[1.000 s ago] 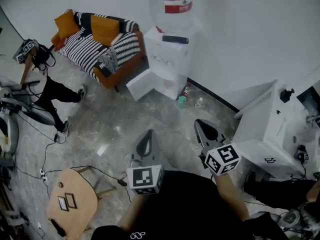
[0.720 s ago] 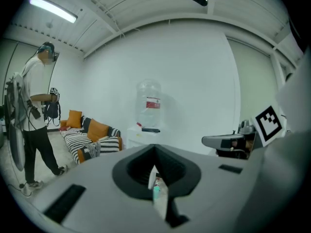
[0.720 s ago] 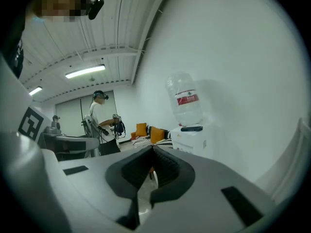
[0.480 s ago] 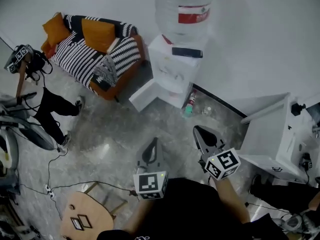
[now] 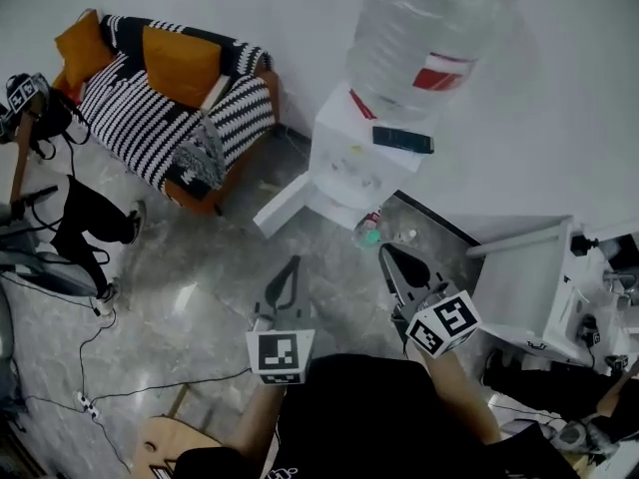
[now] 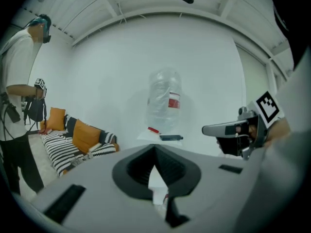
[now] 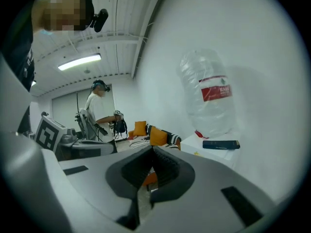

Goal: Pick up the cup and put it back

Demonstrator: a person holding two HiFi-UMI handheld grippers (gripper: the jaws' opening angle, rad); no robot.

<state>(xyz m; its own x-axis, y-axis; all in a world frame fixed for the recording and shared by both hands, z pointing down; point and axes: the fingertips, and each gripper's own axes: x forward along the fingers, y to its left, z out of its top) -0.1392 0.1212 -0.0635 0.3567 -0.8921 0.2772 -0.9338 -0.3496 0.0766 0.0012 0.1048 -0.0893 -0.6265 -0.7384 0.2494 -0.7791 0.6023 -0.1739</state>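
Head view looks steeply down on the left gripper [image 5: 292,265] and right gripper [image 5: 387,255], side by side over the grey stone floor [image 5: 200,267], both pointing toward a white water dispenser [image 5: 349,158]. Each gripper's own view shows its dark pads meeting at the tip with nothing caught between them, so both tongs are closed and empty. A small greenish cup [image 5: 368,234] stands on the floor at the foot of the dispenser, and from above it lies just ahead of the right gripper's tip; a small white bottle [image 5: 404,236] stands near it. Compared with a second ago, the dispenser and its big clear water jug [image 5: 429,38] have grown larger and slid to the right and downward in the picture, and the cup now sits much nearer the grippers than before. The striped sofa [image 5: 140,118] with its orange cushions [image 5: 180,63] has drifted toward the upper left corner. The person in dark trousers [image 5: 75,208] has shifted to the left edge, and the round wooden table [image 5: 165,452] has nearly left the picture at the bottom. A dark flat device [image 5: 403,140] lies on the dispenser's top, as it did earlier. The white cabinet [image 5: 524,287] stays at the right.
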